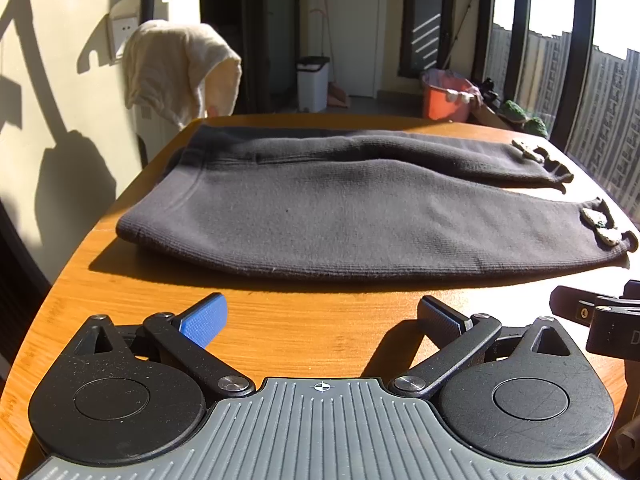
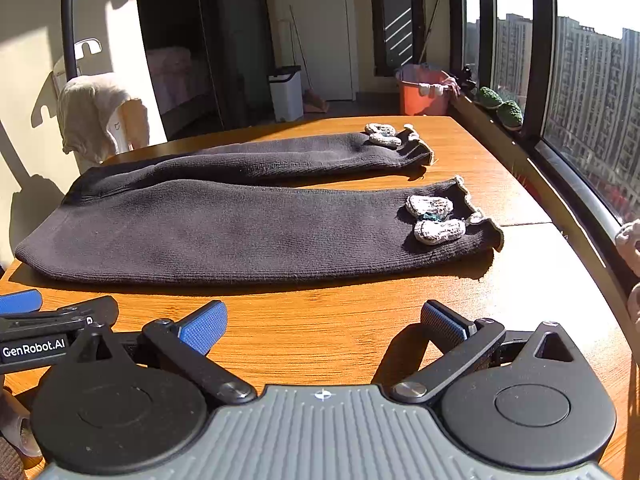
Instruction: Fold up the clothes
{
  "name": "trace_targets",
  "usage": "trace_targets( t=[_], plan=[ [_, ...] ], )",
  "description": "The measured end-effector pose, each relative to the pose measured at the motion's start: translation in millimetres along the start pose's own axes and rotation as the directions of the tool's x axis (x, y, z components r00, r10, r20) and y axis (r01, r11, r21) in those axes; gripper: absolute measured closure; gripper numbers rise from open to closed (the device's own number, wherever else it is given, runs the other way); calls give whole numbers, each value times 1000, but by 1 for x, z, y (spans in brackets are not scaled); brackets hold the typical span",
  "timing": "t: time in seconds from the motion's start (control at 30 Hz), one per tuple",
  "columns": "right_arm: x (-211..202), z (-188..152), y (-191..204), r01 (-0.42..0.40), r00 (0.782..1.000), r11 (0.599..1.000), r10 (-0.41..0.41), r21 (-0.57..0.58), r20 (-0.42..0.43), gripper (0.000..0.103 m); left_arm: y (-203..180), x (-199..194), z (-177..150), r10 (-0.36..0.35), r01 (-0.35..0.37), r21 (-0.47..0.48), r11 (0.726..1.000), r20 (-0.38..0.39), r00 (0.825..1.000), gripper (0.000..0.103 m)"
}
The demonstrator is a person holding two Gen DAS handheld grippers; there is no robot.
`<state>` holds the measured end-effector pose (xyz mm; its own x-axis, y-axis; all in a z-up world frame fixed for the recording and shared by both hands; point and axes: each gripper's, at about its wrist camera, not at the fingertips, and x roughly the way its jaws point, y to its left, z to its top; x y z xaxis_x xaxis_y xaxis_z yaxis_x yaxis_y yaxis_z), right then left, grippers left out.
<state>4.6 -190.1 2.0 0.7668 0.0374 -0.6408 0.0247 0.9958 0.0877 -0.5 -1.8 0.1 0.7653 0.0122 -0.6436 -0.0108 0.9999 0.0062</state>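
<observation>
Left claw [image 1: 320,320], left wrist view: fingers spread wide, nothing between them, poised just above the bare wooden surface [image 1: 300,320] near its front edge. Dark knit trousers [image 1: 340,216] lie flat across the surface ahead, waistband to the left, cuffs to the right, near leg closest to the claw. Part of the right claw [image 1: 596,316] shows at the right edge.

Judgement: no fold is started; the legs lie side by side, slightly apart. A good first fold would bring one leg onto the other, so this claw should take the near edge by the waistband, pinching both fabric layers, and lift in step with the other claw so the knit does not drag or bunch.

Right wrist view: right claw [image 2: 324,326] likewise gaping and empty, low over the surface [image 2: 320,320] opposite the near cuff. It should bite the hem beside the trim, not on it, as the lumpy pieces could slip. Left claw [image 2: 44,320] is just beside it at left.

Counts:
- trousers: 1, with 2 legs
- pale bow-like trims [image 2: 434,220]: 2, one per cuff
- claws: 2
- cream cloth [image 2: 96,112] draped behind: 1
- orange bucket [image 2: 420,96]: 1
- white bin [image 2: 286,92]: 1
</observation>
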Motion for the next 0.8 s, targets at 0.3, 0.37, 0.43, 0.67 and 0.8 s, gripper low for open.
trace_targets(
  t=[0.3,0.37,0.43,0.67,0.8],
  plan=[
    [5,2,6,40,999,999,-41,-26,-17,0,0,1,0,-2,2,5,1000,-6,1000,0],
    [7,2,9,52,998,997,-54,-52,-26,0,-1,1,0,-1,1,7,1000,-7,1000,0],
    [6,2,9,51,998,997,-52,-52,-25,0,-1,1,0,0,0,8,1000,-8,1000,0],
    [6,2,9,48,998,997,-50,-51,-25,0,-1,2,0,0,0,7,1000,-7,1000,0],
    [6,2,9,48,998,997,-50,-52,-24,0,-1,1,0,0,0,6,1000,-7,1000,0]
  ],
)
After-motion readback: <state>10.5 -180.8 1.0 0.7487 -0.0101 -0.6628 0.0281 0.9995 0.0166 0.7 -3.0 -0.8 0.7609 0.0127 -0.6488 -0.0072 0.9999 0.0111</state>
